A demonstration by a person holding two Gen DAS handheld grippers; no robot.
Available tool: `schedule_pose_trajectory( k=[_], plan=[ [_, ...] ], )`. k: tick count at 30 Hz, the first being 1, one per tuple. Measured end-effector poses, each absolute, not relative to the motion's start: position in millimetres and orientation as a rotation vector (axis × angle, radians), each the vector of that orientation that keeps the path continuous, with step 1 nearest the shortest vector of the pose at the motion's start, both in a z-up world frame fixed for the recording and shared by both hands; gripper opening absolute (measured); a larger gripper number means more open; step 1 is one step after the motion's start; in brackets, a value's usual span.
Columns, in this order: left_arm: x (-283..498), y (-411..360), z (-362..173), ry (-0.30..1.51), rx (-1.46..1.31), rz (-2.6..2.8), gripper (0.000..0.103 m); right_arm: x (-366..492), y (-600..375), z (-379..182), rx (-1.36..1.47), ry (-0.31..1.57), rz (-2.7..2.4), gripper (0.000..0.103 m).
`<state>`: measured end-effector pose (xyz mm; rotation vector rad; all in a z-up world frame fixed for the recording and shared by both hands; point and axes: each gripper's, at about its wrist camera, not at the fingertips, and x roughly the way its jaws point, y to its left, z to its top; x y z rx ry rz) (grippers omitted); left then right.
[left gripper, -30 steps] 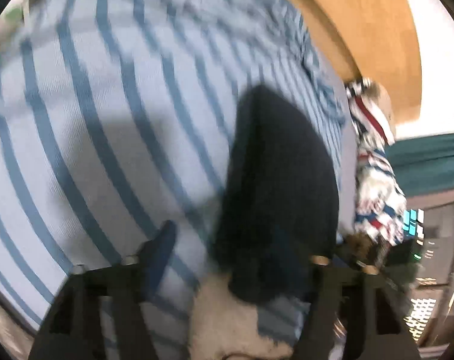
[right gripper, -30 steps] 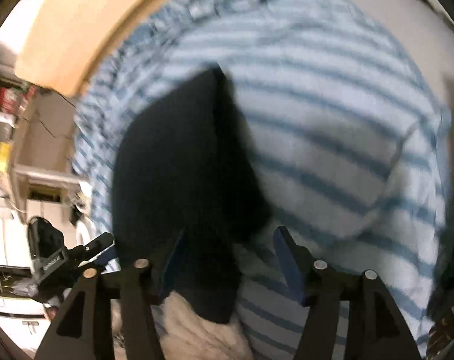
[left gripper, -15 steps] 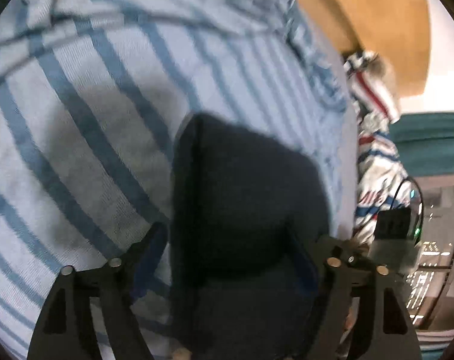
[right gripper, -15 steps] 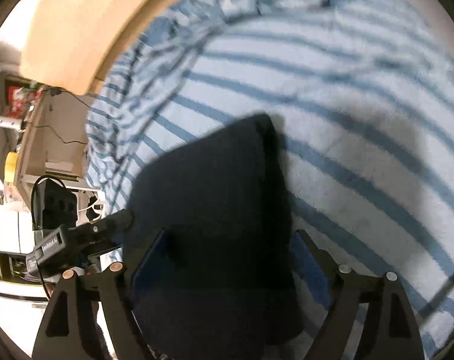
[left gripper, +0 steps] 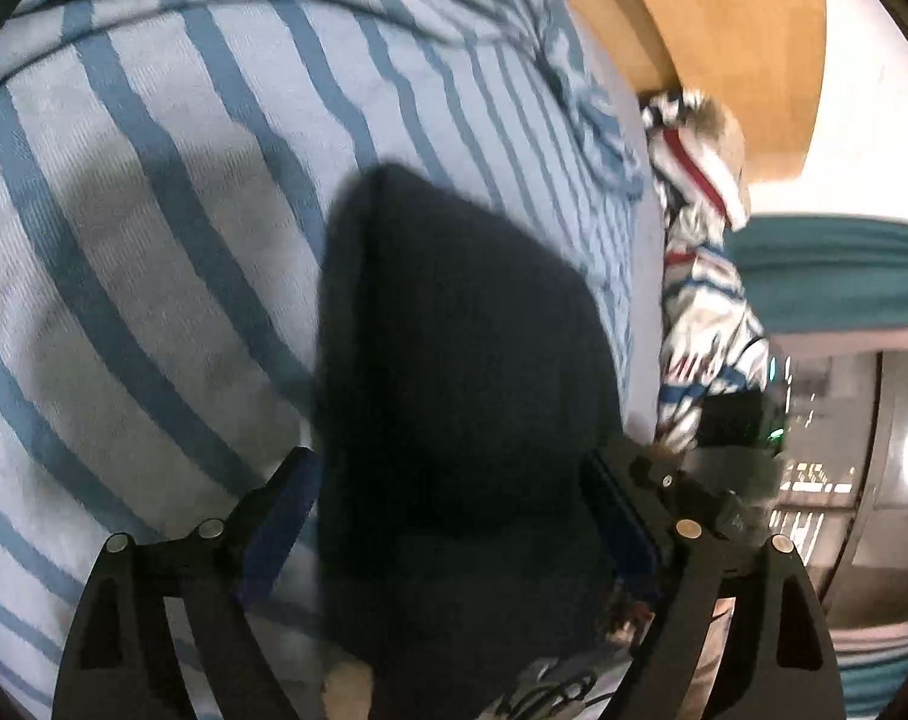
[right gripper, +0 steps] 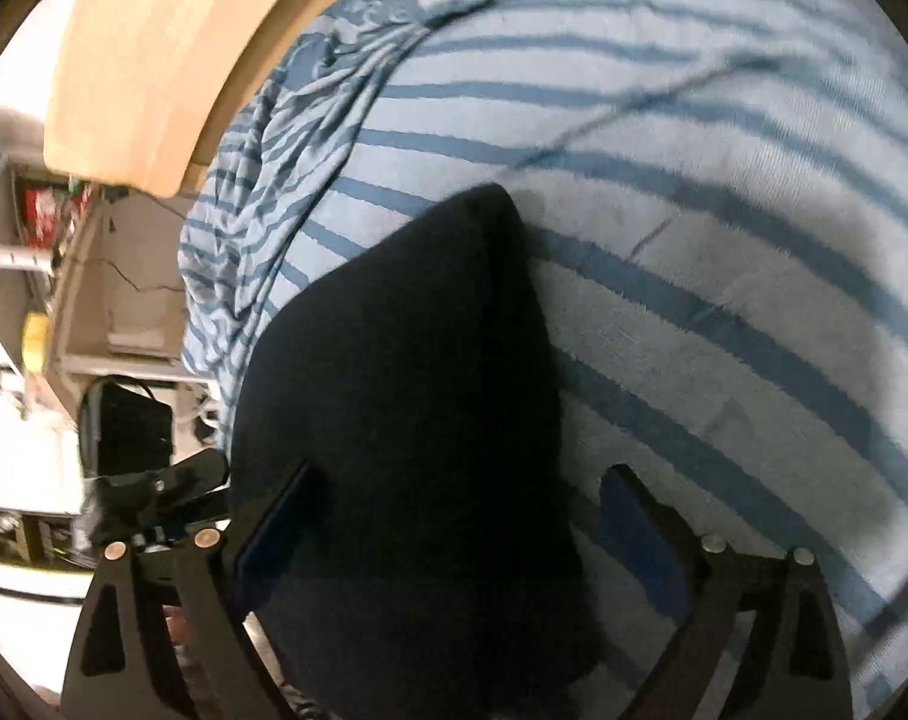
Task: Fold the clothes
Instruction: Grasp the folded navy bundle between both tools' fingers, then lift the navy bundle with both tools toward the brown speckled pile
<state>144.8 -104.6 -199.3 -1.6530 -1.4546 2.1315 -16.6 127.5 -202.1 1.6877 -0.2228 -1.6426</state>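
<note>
Since one second ago, the dark navy garment (left gripper: pixel 454 396) has gone from hanging to lying on the striped bedspread (left gripper: pixel 153 210), folded compact. Both the left gripper (left gripper: pixel 447 516) and right gripper (right gripper: pixel 454 516) stand released, straddling it. Judged nearly complete; possibly a final fold remains. Its long axis runs 6 to 12 o'clock, narrow end toward 12.

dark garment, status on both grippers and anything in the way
Left gripper open, fingers either side of the dark garment. Right gripper open, straddling it too. Garment lies on the striped bedding. Nothing blocking.
</note>
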Motion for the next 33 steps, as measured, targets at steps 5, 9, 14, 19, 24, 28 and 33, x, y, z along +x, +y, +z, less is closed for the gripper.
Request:
schedule_pose_trajectory(
  k=[5, 9, 14, 19, 24, 28, 33],
  plan=[
    [144, -96, -220, -1.426, -1.710, 2.122, 0.093, -2, 123, -207, 1.697, -0.085, -1.594, 0.100],
    [149, -97, -231, -1.450, -1.625, 2.140, 0.094, -3, 134, -231, 1.705, -0.203, -1.535, 0.103],
    [148, -86, -229, -1.414, -1.581, 2.202, 0.093, 1, 140, -234, 1.643, -0.224, -1.539, 0.103],
    [141, -71, -221, -1.379, -1.597, 2.237, 0.067, 9, 141, -228, 1.644, -0.326, -1.509, 0.074],
    [143, -61, -197, -1.280, -1.598, 2.353, 0.059, 18, 146, -213, 1.573, -0.312, -1.556, 0.062],
    [138, -39, -156, -1.025, -1.579, 2.508, 0.058, 26, 151, -182, 1.493, -0.265, -1.631, 0.060],
    [130, -18, -99, -0.789, -1.456, 2.633, 0.058, 29, 171, -137, 1.372, -0.368, -1.731, 0.058]
  ],
)
